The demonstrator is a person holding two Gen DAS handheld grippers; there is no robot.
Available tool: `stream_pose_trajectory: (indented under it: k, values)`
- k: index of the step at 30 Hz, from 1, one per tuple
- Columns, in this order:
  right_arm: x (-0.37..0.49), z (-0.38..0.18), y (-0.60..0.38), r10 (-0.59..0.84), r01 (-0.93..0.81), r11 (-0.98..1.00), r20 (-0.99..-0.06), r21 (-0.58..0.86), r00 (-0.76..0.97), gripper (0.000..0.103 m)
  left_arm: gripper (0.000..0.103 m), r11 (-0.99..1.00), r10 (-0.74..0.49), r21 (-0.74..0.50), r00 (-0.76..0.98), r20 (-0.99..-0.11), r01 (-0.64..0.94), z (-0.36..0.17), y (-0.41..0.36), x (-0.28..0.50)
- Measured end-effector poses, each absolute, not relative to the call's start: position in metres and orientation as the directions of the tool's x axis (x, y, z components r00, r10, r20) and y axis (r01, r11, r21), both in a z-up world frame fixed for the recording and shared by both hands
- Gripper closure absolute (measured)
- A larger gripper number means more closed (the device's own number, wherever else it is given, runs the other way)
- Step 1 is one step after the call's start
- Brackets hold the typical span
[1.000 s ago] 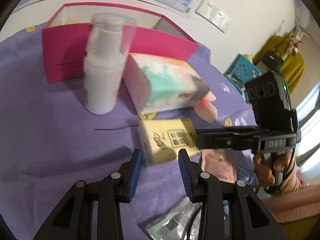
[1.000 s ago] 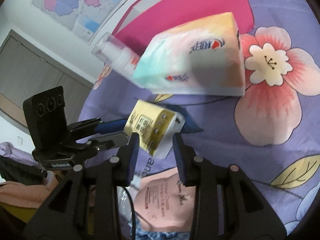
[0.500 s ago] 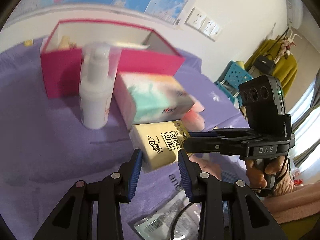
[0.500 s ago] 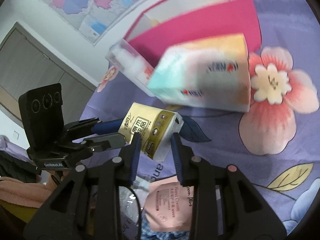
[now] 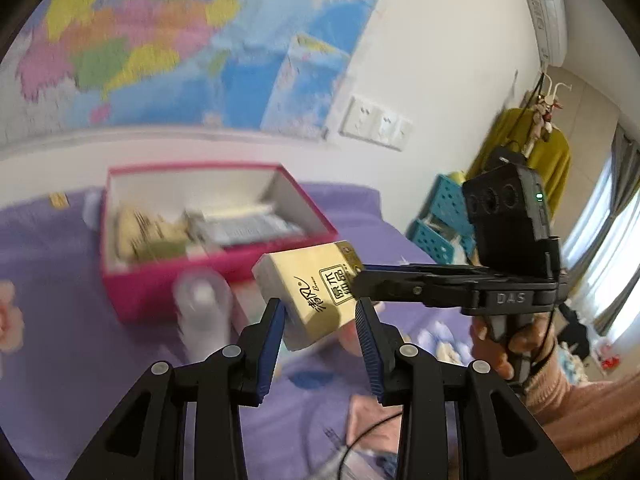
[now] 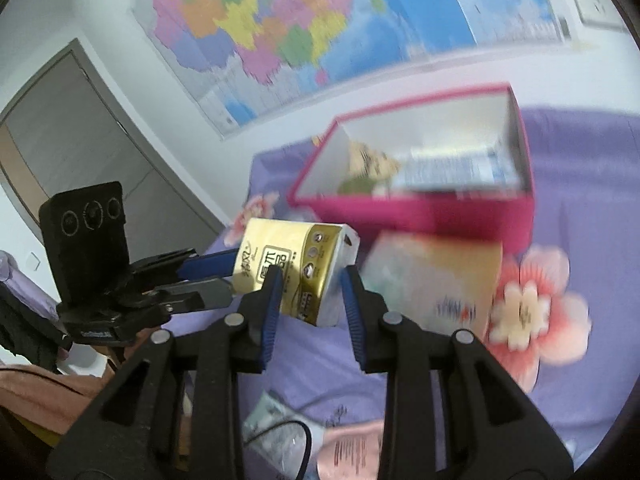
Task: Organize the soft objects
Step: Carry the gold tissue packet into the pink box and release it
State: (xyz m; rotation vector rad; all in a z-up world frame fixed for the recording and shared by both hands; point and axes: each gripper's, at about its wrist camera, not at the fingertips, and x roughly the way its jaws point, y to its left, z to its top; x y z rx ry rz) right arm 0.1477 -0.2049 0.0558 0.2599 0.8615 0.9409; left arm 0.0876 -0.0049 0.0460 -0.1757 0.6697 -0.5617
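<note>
A small yellow tissue pack hangs in the air above the purple cloth, held from two sides. My left gripper is shut on its near end, blue pads pressing both faces. My right gripper comes in from the right and pinches the pack's far corner. In the right wrist view the same pack sits between the right gripper pads, and the left gripper clamps its left end. Behind and below stands the open pink box with several packs inside.
A white pump bottle, blurred, stands in front of the box. A large pastel tissue pack lies beside the box. A pink sachet and a clear packet lie near the front. A person's hand holds the right gripper.
Both grippers have risen together with the yellow pack, lifting it off the cloth. The views now look down into the pink box, and the bottle and large pack sit lower.
</note>
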Motion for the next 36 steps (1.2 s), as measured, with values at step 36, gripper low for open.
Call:
stream_pose_trajectory:
  k: [36]
  values:
    - [0.327,-0.001,-0.104,0.691,-0.423,0.717,-0.643,0.555,0.329,0.069,0.063,0.920,-0.351,-0.377,0.651,-0.672,0.107,-0.002,0.075,0.260]
